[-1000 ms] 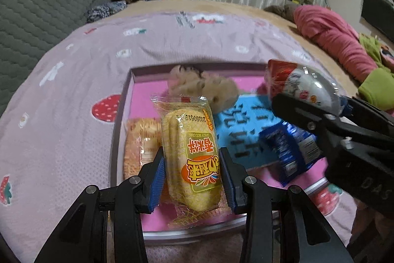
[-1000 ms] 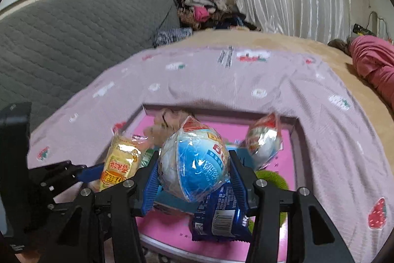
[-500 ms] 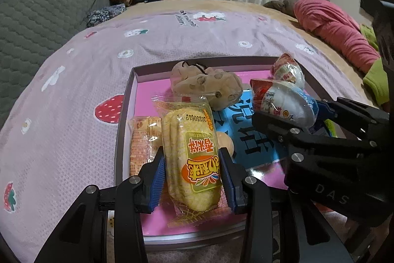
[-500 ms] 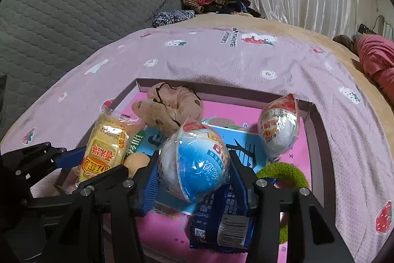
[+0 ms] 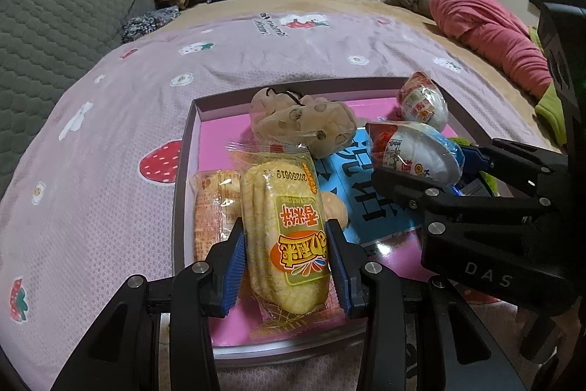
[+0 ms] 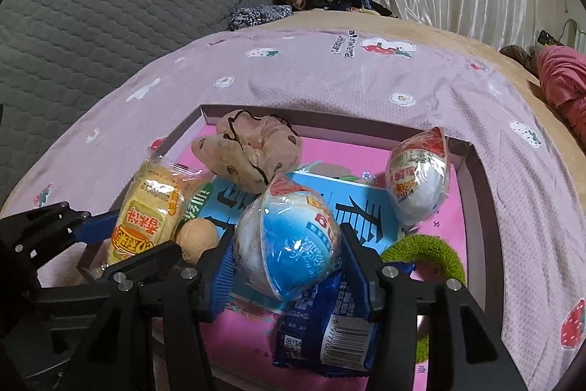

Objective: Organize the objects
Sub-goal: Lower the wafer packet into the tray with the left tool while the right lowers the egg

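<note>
You see glossy clear plastic wrap on the cracker pack (image 5: 284, 226) and on the egg (image 6: 289, 244). The scrunchie (image 6: 252, 149) is soft matt cloth, the green ring (image 6: 432, 251) fuzzy. The bedspread (image 5: 110, 134) looks like matt textured cloth. Your gripper pads (image 5: 234, 262) are ribbed blue plastic.

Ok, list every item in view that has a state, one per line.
left gripper: shut on rice cracker pack
right gripper: shut on blue egg
red egg: wrapped, lying in tray
blue snack packet: sealed, flat
green hair tie: lying flat
</note>
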`<state>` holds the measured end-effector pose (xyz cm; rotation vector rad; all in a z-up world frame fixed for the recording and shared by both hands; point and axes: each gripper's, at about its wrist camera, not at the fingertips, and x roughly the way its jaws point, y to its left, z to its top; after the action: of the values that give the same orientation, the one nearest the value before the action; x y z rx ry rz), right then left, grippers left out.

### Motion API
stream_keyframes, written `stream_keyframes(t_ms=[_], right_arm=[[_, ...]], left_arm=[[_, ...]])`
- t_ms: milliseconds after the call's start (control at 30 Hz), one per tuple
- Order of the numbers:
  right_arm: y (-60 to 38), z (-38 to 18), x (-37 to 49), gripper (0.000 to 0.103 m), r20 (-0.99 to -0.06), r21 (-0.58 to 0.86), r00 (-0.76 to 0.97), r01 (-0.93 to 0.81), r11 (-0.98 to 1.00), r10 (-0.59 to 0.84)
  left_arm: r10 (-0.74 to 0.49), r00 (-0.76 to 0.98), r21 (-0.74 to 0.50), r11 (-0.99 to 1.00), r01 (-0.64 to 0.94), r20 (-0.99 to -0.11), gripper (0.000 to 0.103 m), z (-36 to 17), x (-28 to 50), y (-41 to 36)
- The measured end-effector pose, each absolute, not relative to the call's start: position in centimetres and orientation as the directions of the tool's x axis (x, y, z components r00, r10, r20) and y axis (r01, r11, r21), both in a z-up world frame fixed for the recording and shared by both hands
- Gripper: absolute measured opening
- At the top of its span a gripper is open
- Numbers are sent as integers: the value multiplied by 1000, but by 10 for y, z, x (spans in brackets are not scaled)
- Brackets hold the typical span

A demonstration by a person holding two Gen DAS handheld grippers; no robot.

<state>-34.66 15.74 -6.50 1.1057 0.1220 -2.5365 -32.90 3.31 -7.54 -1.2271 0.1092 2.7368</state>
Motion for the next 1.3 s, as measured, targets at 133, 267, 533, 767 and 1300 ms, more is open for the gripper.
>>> stream_keyframes(t_ms=[133, 267, 533, 767, 1300], right_arm=[[154, -66, -347, 54, -731, 37, -623, 372, -928, -279], [155, -67, -348, 54, -736, 34, -618, 371, -928, -275], [157, -65, -347, 58, -738, 49, -612, 373, -927, -285], [160, -61, -345, 62, -732, 54, -619, 363, -930, -284], [167, -49, -340, 76, -714, 64, -643, 334, -940, -278]], left_arm=[[91, -658, 29, -985, -169, -747, 43, -76, -328, 35], [85, -659, 42, -984, -174, -747, 45, -76, -328, 37], [100, -657, 41, -980, -195, -747, 64, -76, -327, 40], [99, -654, 24, -984, -177, -750, 70, -74, -327, 36], [107, -670, -10, -989, -147, -735, 79, -62, -322, 29]])
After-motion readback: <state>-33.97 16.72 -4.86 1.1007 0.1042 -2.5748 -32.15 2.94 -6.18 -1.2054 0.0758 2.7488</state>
